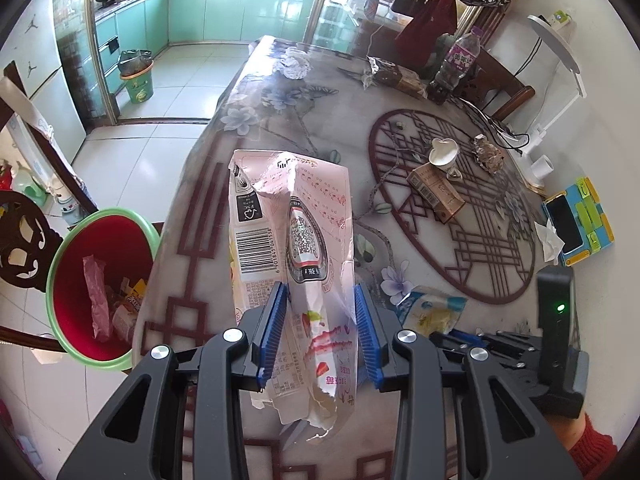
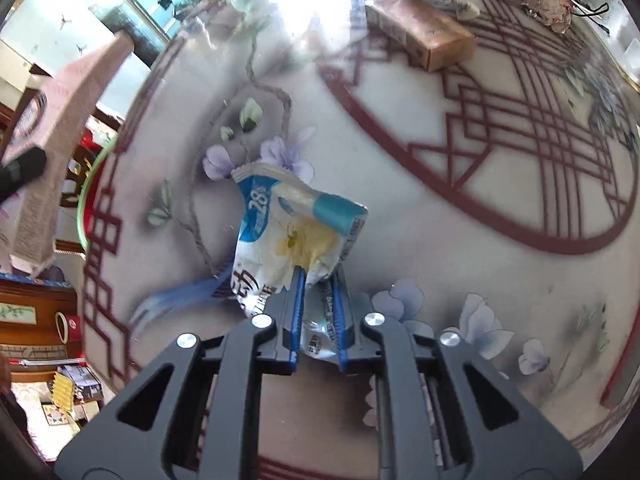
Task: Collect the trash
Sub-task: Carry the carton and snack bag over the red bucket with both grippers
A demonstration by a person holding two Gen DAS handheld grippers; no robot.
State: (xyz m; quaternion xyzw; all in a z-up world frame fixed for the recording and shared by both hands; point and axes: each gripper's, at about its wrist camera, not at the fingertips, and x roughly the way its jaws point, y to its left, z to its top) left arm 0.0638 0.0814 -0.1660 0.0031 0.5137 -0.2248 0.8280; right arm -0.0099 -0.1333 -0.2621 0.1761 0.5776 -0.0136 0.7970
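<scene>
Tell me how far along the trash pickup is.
Done: a few wrappers already lie in the bin. In hand: the left gripper grips a pink carton, not yet over the bin; the right gripper pinches a blue wrapper on the table. Left: a cup, box, foil wad and bottle.

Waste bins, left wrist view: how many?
2. A red bin with green rim stands on the floor beside the table's left edge; a green bin stands farther back in the kitchen. Others may be hidden.
</scene>
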